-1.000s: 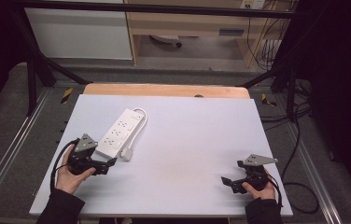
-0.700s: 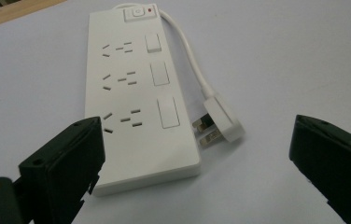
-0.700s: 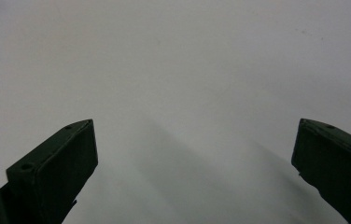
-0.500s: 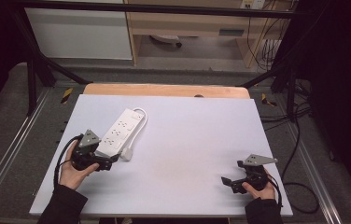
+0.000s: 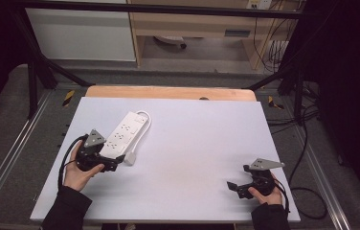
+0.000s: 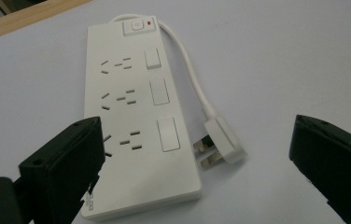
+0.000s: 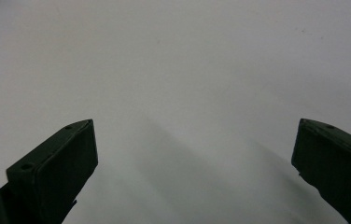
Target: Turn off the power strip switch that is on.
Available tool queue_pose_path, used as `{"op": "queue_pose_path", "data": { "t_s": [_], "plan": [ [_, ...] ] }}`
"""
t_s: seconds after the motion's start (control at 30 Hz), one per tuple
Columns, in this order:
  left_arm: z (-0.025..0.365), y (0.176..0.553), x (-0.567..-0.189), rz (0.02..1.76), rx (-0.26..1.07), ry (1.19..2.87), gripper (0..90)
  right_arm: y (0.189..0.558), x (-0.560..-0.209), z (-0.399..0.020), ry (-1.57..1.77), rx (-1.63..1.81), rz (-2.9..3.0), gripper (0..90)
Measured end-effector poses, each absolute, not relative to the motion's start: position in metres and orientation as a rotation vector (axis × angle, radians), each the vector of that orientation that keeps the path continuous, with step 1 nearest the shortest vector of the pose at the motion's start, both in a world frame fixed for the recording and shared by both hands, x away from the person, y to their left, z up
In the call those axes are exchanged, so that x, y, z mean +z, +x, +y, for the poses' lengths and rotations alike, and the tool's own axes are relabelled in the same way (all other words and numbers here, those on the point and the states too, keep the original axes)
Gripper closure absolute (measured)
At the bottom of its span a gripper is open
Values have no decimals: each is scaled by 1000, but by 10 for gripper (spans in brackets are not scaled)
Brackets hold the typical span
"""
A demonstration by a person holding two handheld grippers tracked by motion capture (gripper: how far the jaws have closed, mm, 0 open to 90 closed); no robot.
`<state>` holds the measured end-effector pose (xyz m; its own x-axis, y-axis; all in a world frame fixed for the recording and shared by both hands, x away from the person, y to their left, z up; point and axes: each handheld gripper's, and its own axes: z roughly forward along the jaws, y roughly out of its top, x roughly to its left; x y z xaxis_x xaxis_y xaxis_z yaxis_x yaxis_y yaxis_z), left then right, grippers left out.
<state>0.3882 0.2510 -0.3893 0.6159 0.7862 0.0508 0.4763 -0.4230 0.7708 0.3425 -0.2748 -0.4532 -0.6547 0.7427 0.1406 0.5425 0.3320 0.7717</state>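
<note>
Now, power strip [image 6: 131,121]: rigid, light, slick plastic near the tabletop's [image 5: 197,143] left edge; take its long sides.
Plug [image 6: 222,144]: loose on its short cable.
Left gripper [image 6: 197,154]: jaws wide, empty.
Right gripper [image 7: 194,158]: your jaws wide, empty.

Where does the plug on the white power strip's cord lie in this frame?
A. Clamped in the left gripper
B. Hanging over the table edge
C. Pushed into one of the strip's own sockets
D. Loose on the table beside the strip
D: the plug lies flat on the table next to the power strip, between the open jaws of the left gripper, touching neither.
</note>
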Motion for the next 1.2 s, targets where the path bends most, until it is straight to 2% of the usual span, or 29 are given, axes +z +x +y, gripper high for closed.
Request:
{"op": "queue_pose_path", "data": {
  "t_s": [1.2],
  "plan": [
    [239,412,-388,1024,548,2087,39,342,-453,-275,1164,1226,2363,9]
  ]
}}
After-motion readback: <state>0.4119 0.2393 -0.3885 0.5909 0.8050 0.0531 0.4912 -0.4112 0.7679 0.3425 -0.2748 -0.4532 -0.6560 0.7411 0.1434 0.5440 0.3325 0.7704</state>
